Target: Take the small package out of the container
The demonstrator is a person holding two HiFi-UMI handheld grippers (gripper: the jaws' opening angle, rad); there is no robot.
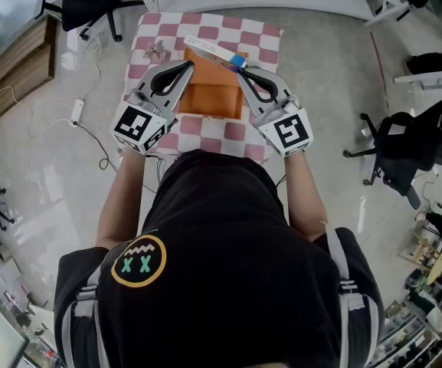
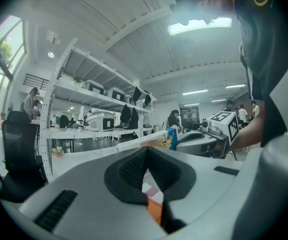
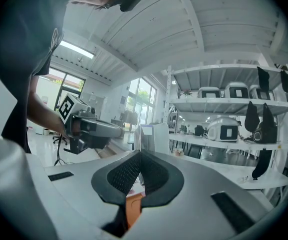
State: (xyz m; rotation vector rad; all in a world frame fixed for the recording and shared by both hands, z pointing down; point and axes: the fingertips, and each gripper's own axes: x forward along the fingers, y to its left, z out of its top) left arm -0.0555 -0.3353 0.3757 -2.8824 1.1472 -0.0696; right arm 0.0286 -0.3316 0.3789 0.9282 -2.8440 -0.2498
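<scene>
**Head view with both gripper views: package held at the far rim of the container**

The package (image 1: 213, 50), a slim box with a blue end, is seen slanting across the far edge of the orange container (image 1: 214, 98), which rests on a checked cloth (image 1: 224, 133). The right gripper (image 1: 241, 70) is placed at the blue end. In the right gripper view its jaws are pressed together and the package's edge rises straight from their tip, so a pinch on a thin edge or flap is judged to be in place. The left gripper (image 1: 187, 65) is set near the container's far left corner. Its jaws are closed on nothing, and only cloth and container show in the gap below the pads.

Progress: the package is judged to be gripped and largely clear of the container, since in the left gripper view it appears raised above the table line. What is left, by this reading, is for it to be carried off and set down on the cloth.

Limits of view: the near part of the container and cloth is covered by the person's head and shoulders. The container's inside cannot be made out. Whether the package's free end touches the rim cannot be told, and its print is too small to be read.
</scene>
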